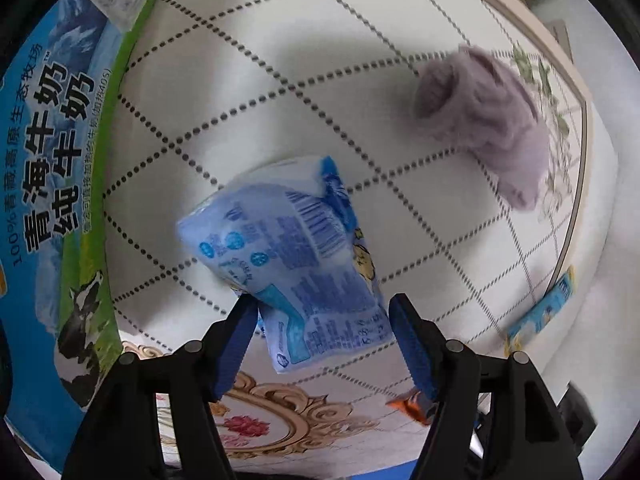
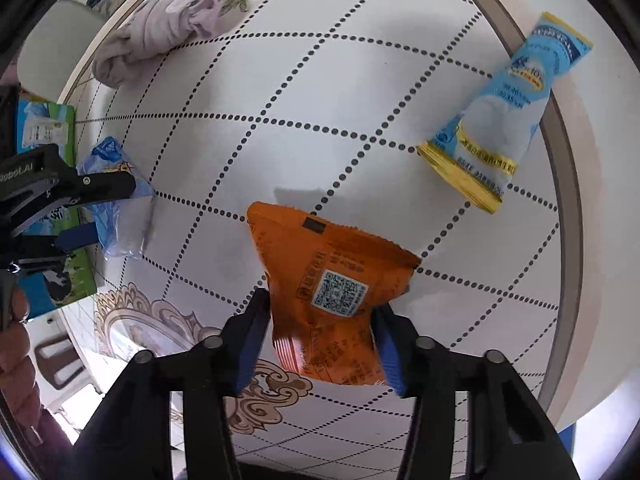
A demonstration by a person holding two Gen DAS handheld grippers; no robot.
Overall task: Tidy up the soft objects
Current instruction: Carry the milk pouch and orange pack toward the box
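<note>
Blue pads of each claw flank a soft packet above the bench.

Orange crinkly foil snack packet (image 2: 324, 300) sits pinched in the right claw (image 2: 320, 340), long axis running away from it. Left claw (image 1: 324, 344) brackets the pale-blue plastic tissue pack (image 1: 288, 256), right pad apart, so grip is unclear. Farther off lie a rolled lilac cloth (image 1: 484, 124) and a blue-yellow sachet (image 2: 492, 112), nearer the right claw.
</note>
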